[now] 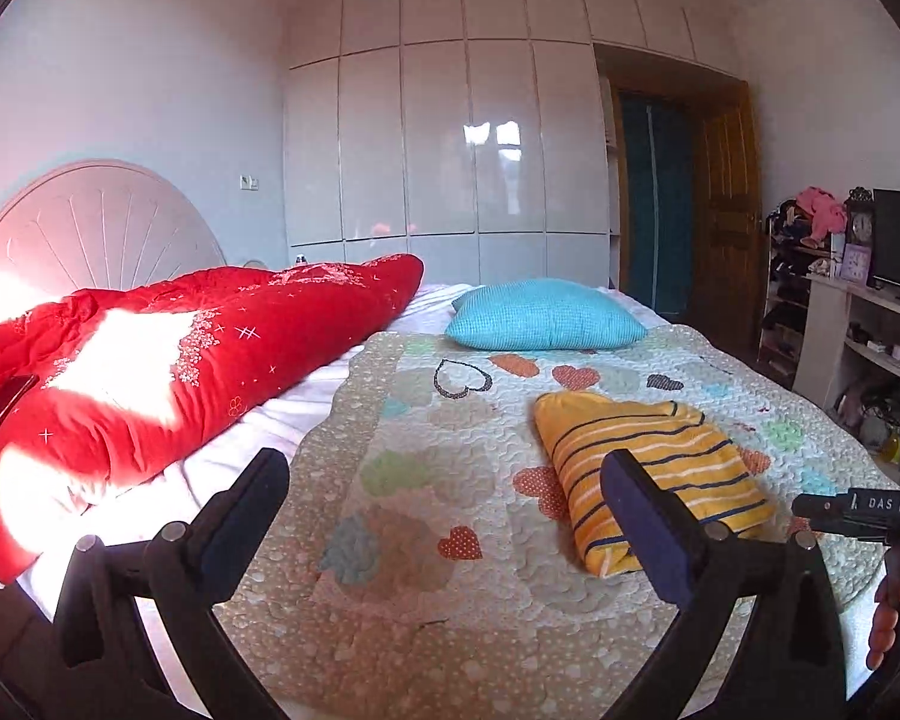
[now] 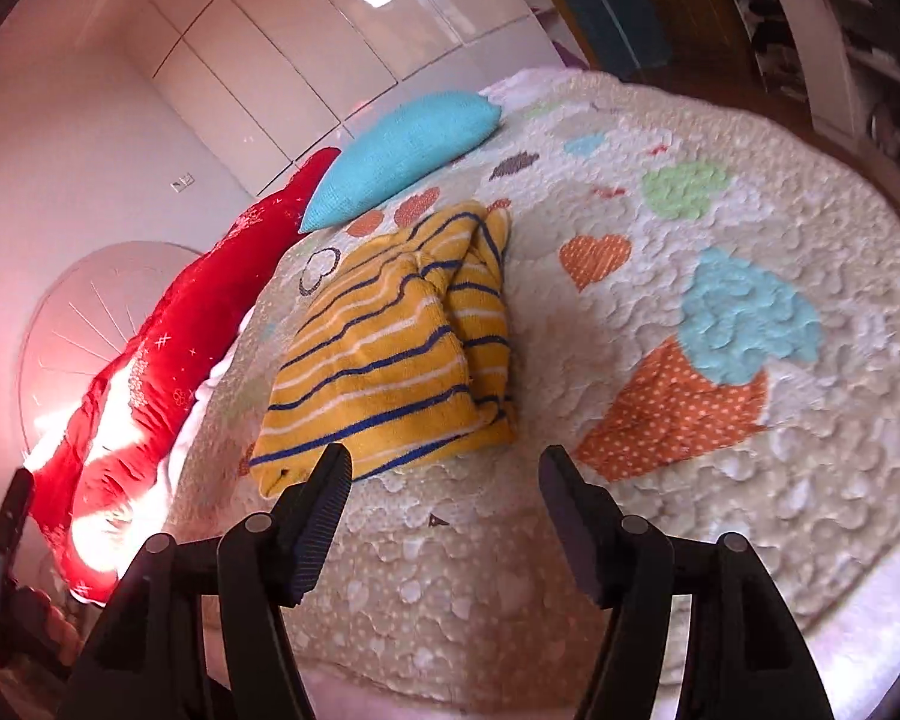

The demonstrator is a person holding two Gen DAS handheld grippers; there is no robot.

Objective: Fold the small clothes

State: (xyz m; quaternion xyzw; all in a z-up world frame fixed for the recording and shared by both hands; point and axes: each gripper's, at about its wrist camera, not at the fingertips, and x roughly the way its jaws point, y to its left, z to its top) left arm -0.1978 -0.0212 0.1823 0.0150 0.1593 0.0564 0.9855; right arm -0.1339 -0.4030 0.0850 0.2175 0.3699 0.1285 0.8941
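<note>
— Both hand-held grippers are hanging spread and empty: the left hand-held gripper [image 1: 444, 510] and the right hand-held gripper [image 2: 444, 480] are each gaping over the heart-patterned quilt [image 1: 450, 588], gripping nothing.

— Where is the garment sitting?

— The yellow striped knit top [image 2: 384, 354] is lying folded just ahead of the right one's fingers, slightly to their left; for the left one it is lying ahead and off to the right, partly behind its right finger.

— How is it likely handling?

— Soft, light and limp, I'm judging; thick terry-like knit, so not slippery. Pinching a corner or a folded edge looks best, since the middle would just bunch.

— Anything one view is adding?

— The right wrist view is showing the loose, rumpled layers on the top's far side. The left wrist view is showing a neater bundle, plus the turquoise pillow [image 1: 546, 315] beyond and the red duvet [image 1: 180, 372] to the left.
</note>
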